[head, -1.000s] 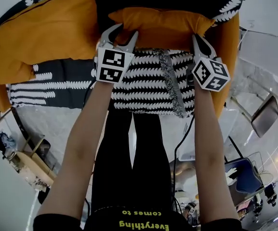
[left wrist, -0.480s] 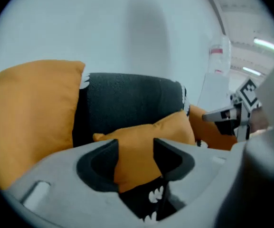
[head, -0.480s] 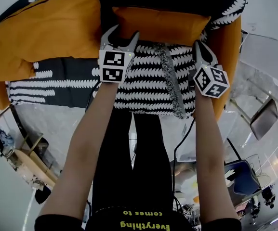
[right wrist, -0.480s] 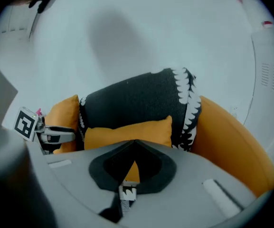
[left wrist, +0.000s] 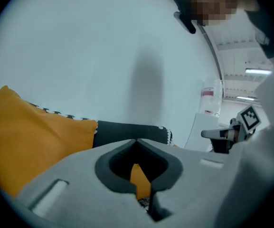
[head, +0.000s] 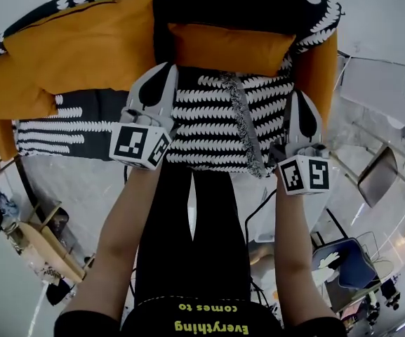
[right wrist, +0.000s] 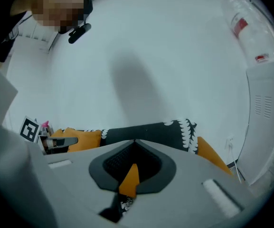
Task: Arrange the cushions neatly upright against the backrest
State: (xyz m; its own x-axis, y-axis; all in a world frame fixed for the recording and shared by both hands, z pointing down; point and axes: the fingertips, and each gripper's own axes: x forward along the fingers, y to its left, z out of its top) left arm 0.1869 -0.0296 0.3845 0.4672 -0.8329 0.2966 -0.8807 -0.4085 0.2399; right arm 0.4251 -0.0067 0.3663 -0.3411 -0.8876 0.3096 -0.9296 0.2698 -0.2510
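A small orange cushion (head: 230, 48) stands against the black backrest (head: 258, 5) of the black-and-white patterned sofa (head: 209, 125). A larger orange cushion (head: 83, 44) leans at the left, showing too in the left gripper view (left wrist: 32, 137). My left gripper (head: 163, 67) hovers shut and empty over the seat, short of the small cushion; its jaws have just closed with nothing between them. My right gripper (head: 299, 93) is also shut and empty, to the right of the seat. In both gripper views the jaws meet (left wrist: 137, 140) (right wrist: 135, 140) with the backrest (right wrist: 151, 127) beyond them.
An orange sofa side (head: 321, 69) rises at the right. A further orange cushion (head: 12, 97) lies at the far left end. The person's legs (head: 188, 216) stand before the seat. A chair (head: 377, 177) and a blue seat (head: 346, 258) are on the floor at the right.
Both grippers have drawn back from the small orange cushion and risen towards the camera. The left jaws, open before, are now shut. The cushion stays against the backrest.
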